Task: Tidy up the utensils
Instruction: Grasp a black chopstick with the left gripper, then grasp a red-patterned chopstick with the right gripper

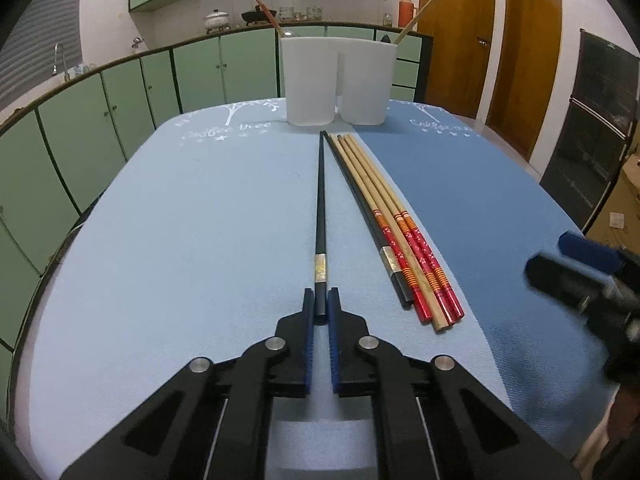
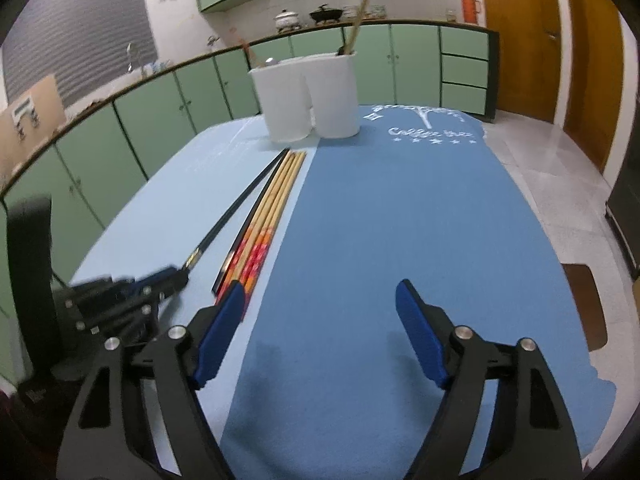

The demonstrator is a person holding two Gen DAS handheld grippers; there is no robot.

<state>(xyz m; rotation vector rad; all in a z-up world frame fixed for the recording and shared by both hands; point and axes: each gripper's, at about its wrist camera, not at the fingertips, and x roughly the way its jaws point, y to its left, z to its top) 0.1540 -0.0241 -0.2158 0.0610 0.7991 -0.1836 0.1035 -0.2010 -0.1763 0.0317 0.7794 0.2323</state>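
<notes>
— Firstly, surfaces and materials?

— The bench (image 1: 180, 216) carries two woven cloths laid edge to edge, one pale blue, one deeper blue. Each bears a white tree motif and cursive lettering with a row of stars; the wording is not clearly legible in either view. Two white, smooth-walled plastic holders (image 1: 338, 80) stand touching at the far end, each with a stick-like utensil leaning out of it.

— And the utensils themselves?

— One slim black chopstick (image 1: 321, 208) lies apart, straight, tapering away toward the holders, with a pale metallic band near its thick end. Just beside it, on the seam of the cloths, lies a tight bundle (image 1: 400, 232): a second black chopstick with the same band, plus three tan wooden ones with glossy red ends patterned in white dots and orange stripes.

— State of the left tool?

— Left tool (image 1: 321, 304): black frame, ribbed blue pads, clenched on the thick end of the lone black chopstick, which rests on the pale cloth.

— The right?

— Right tool (image 2: 320, 308): same build, jaws spread wide, nothing between them, poised over the darker cloth, its left pad near the red ends of the bundle.
</notes>
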